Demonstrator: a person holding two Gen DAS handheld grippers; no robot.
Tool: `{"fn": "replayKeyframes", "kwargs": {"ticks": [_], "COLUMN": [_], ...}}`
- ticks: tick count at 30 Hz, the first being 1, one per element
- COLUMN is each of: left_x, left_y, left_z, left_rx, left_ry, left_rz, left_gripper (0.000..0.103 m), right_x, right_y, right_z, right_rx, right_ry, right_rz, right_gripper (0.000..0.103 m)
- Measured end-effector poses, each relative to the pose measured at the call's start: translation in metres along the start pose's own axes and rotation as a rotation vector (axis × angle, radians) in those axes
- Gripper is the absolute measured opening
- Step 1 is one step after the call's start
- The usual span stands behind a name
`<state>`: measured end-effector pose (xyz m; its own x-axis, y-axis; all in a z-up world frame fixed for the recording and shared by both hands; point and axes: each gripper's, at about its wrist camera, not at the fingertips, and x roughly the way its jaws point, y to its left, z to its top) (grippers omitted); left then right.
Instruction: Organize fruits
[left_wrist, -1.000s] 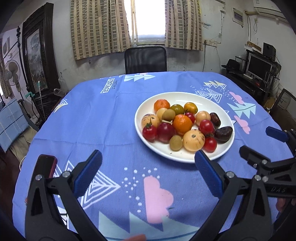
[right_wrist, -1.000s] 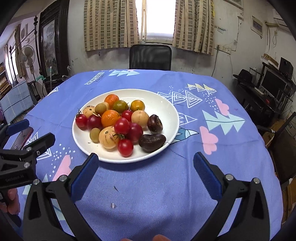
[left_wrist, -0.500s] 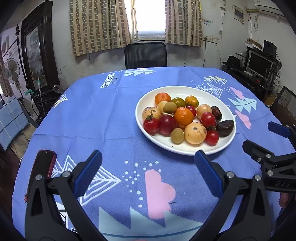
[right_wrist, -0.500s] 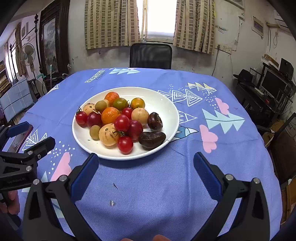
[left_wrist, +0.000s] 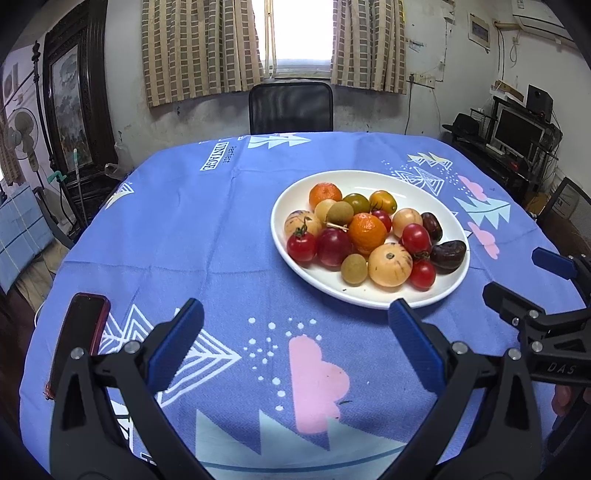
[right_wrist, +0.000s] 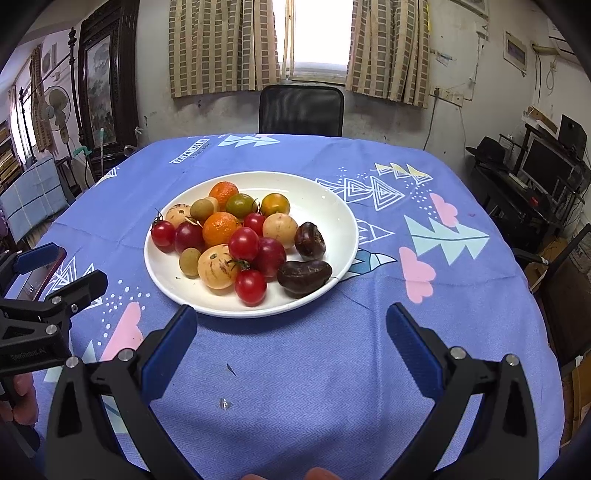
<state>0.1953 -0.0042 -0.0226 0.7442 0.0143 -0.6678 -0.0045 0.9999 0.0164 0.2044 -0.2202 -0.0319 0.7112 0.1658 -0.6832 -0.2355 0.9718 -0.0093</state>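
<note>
Both sets of jaws are held wide apart with nothing between them. The left gripper (left_wrist: 295, 334) is seen in the lower part of the left wrist view, and the right gripper (right_wrist: 291, 338) in the lower part of the right wrist view. Against the pictures taken a second ago, little has been altered: in the left wrist view the white plate (left_wrist: 295, 192) has been carried slightly up the frame and further from the blue pads, so the left gripper has been drawn back or tilted a little. In the right wrist view the plate (right_wrist: 343, 218) sits almost as it did. No fruit has been shifted. By this, no grasp is settled, and the scene would fit either fruit waiting to be sorted out or fruit already gathered together.

The fruit is piled together on the plate, which rests on the table under a blue patterned tablecloth (right_wrist: 332, 369), right of centre in the left view and centre-left in the right view. Cherry tomatoes (right_wrist: 250, 286), two mandarins (right_wrist: 221, 229), pale striped round fruits (right_wrist: 216, 267), small green-brown fruits (right_wrist: 190, 261) and two dark brown fruits (right_wrist: 303, 272) are mixed and touching one another. A red-cased phone (left_wrist: 79, 332) is left at the lower left of the left view.
</note>
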Motion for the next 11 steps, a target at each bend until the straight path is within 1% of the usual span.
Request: {"fn": "replayKeyframes", "kwargs": {"ticks": [4,11], "left_x": [-0.0013,0.0003], "left_y": [0.0001,0.0020], "left_z": [0.0003,0.0009], "left_rx": [0.001,-0.010], "left_ry": [-0.010,-0.003], "left_rz": [0.005,0.003], "left_gripper": [0.101,0.101], "right_x": [0.0002,0.0000], "right_y": [-0.0001,0.0001], "right_z": [-0.0003,-0.0004], "right_rx": [0.000,0.001], "right_ry": [-0.001,0.001], "right_rz": [0.001,0.000], "right_gripper": [0.102,0.102]}}
